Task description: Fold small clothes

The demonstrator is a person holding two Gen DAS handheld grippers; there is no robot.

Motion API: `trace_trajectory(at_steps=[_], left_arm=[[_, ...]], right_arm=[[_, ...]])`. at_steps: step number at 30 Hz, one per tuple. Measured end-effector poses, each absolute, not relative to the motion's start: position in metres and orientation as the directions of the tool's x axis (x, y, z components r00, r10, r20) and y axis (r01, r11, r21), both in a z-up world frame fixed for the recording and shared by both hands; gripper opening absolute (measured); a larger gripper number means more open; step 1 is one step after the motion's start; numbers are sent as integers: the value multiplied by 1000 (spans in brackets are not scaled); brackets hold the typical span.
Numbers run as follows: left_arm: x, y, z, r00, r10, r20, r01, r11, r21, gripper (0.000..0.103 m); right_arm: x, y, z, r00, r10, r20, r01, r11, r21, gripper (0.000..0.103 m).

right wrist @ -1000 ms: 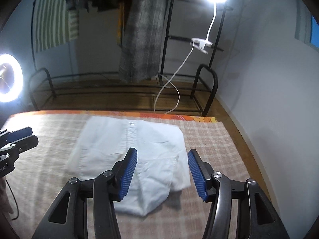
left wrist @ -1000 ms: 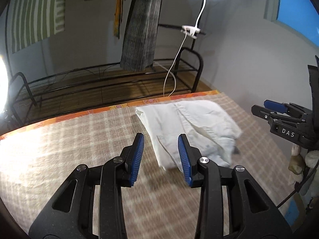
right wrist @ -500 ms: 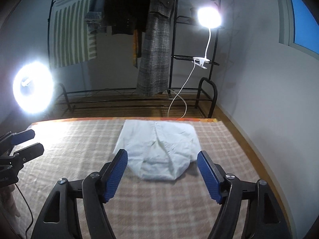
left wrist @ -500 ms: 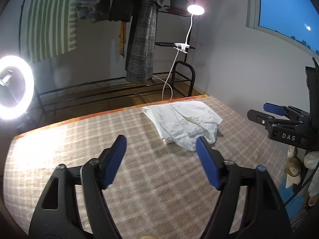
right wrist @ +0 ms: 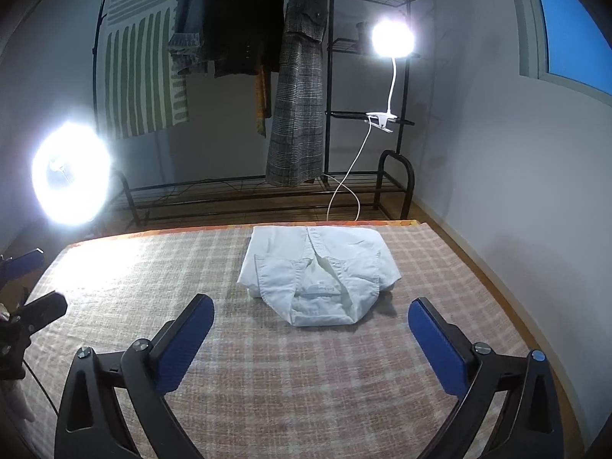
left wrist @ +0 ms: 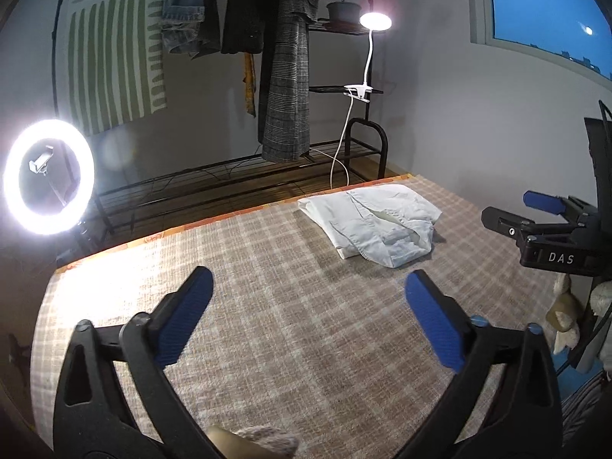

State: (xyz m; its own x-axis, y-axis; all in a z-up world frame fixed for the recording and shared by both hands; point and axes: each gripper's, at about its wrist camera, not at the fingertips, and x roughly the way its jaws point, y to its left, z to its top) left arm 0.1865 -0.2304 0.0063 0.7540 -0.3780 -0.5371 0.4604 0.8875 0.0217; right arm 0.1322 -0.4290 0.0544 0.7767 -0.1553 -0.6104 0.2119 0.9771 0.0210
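While both grippers, left gripper (left wrist: 308, 317) and right gripper (right wrist: 311, 338), hover with fingers spread and empty, the folded white shirt (right wrist: 317, 271) lies apart on the checked blanket (right wrist: 306, 382), seemingly finished.

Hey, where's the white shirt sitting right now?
The folded white shirt lies on the checked blanket, near its far edge, ahead of the open right gripper; in the left wrist view it is right of centre, untouched.
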Motion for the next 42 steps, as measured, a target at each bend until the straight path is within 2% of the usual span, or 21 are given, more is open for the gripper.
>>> trace_trajectory(at_steps=[8, 42], left_arm=[[179, -233, -5, 751, -317, -579, 440, 895, 80, 103], [165, -237, -6, 714, -364, -598, 486, 873, 49, 103]], right_arm=[[134, -426, 50, 774, -150, -615, 208, 978, 24, 103], [138, -422, 40, 763, -135, -632, 197, 980, 28, 103]])
